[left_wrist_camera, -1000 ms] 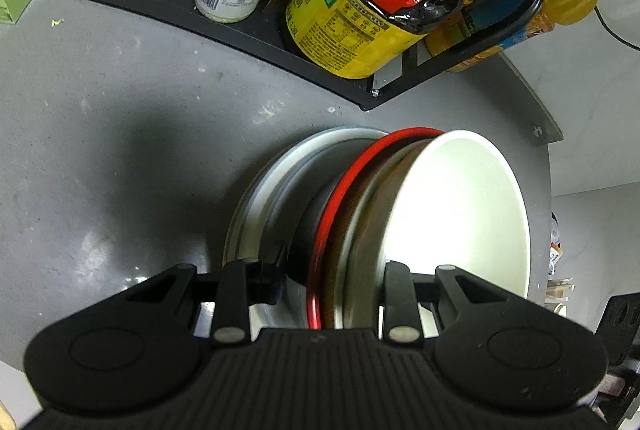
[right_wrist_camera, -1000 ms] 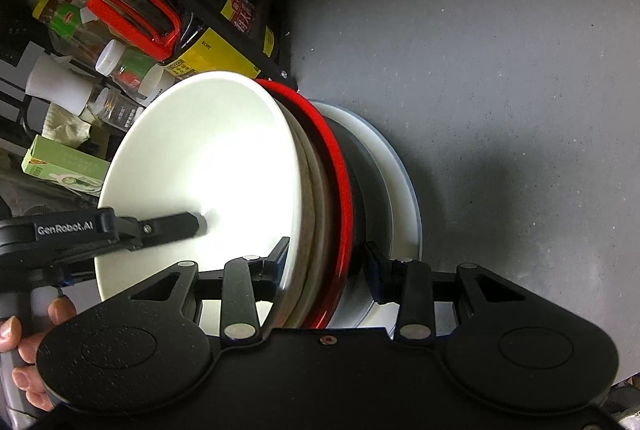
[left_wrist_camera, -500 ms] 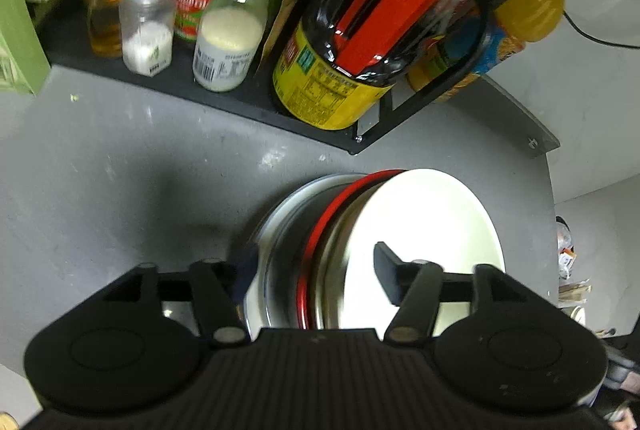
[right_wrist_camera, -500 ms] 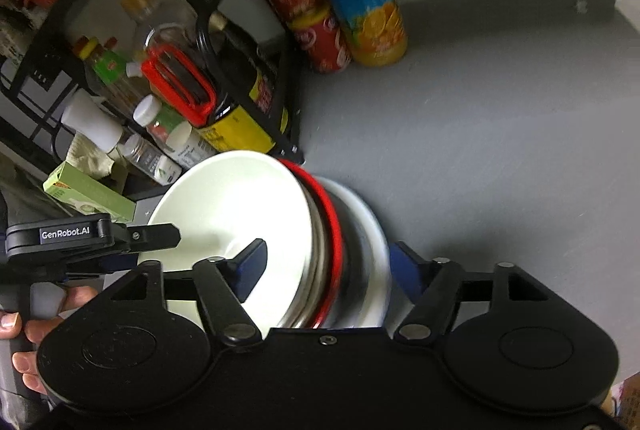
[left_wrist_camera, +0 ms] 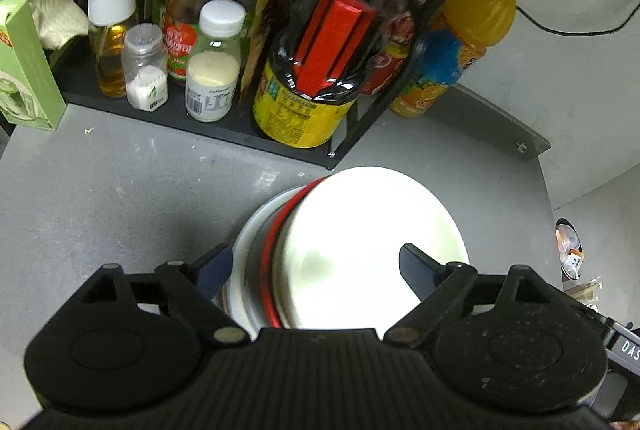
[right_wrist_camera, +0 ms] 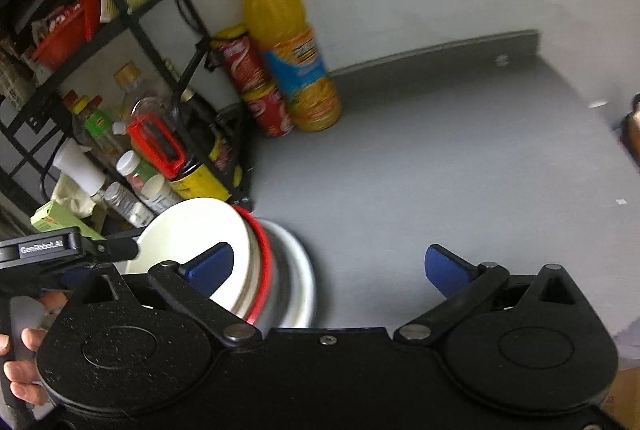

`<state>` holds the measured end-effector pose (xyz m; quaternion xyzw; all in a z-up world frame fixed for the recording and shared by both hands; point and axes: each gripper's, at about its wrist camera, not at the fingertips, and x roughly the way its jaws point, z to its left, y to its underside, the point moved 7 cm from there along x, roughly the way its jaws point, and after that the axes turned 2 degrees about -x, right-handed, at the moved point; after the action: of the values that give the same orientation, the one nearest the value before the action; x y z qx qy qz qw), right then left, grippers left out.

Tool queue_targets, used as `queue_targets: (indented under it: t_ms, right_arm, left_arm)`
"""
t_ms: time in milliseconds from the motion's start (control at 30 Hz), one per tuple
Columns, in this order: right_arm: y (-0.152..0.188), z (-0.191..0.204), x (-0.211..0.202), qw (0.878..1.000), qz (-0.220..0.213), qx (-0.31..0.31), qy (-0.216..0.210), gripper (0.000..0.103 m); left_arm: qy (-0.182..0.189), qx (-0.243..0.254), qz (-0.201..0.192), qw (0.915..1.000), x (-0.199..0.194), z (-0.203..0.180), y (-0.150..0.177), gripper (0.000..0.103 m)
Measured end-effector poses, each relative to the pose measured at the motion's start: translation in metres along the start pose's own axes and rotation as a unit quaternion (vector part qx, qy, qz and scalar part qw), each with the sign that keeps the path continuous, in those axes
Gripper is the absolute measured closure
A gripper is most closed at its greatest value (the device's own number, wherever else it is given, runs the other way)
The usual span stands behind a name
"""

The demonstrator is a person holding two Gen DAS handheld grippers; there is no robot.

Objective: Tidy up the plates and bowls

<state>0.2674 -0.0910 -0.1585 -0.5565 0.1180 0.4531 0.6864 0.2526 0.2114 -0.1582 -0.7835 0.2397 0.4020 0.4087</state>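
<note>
A stack of dishes sits on the grey counter: a white bowl [left_wrist_camera: 372, 246] on top, a red-rimmed bowl [left_wrist_camera: 269, 262] under it and a white plate [left_wrist_camera: 244, 250] at the bottom. My left gripper [left_wrist_camera: 316, 266] is open, raised above the stack with its jaws wide apart and holding nothing. In the right wrist view the same white bowl [right_wrist_camera: 192, 230], the red-rimmed bowl [right_wrist_camera: 262, 270] and the white plate [right_wrist_camera: 300, 270] lie at the lower left. My right gripper [right_wrist_camera: 328, 266] is open and empty, raised to the right of the stack.
A black wire rack [left_wrist_camera: 224, 129] with sauce bottles and jars stands just behind the stack. An orange juice bottle [right_wrist_camera: 292, 57] and red cans [right_wrist_camera: 256, 85] stand by the wall. A green box [left_wrist_camera: 24, 69] is at the left. The grey counter [right_wrist_camera: 460, 169] extends right.
Both grippers opened, let go of the stack's rims and pulled up and back. The stack now rests on the counter on its own.
</note>
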Motion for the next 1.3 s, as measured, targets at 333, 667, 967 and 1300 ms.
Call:
queue_targets:
  t_ms: [333,667,967,1300]
  right_arm:
    - [0.022,-0.042,-0.086,0.999,-0.047,-0.013,0.025,0.0]
    - [0.056,-0.057,-0.157,0.995,-0.092,-0.019,0.039,0.0]
    - [0.082,-0.059,-0.204,0.99,-0.121,-0.014,0.068,0.0]
    - [0.104,-0.044,-0.232,0.986,-0.14,-0.021,0.087,0.0]
  left_arm:
    - [0.014,0.037,-0.054,0.9978,-0.049,-0.055,0.033,0.003]
    - [0.025,0.05,-0.09,0.9944,-0.106,-0.088,0.088,0.001]
    - [0.04,0.063,-0.101,0.992,-0.151,-0.093,0.138,0.001]
    - [0.039,0.087,-0.127,0.9873,-0.187,-0.081,0.168,0.001]
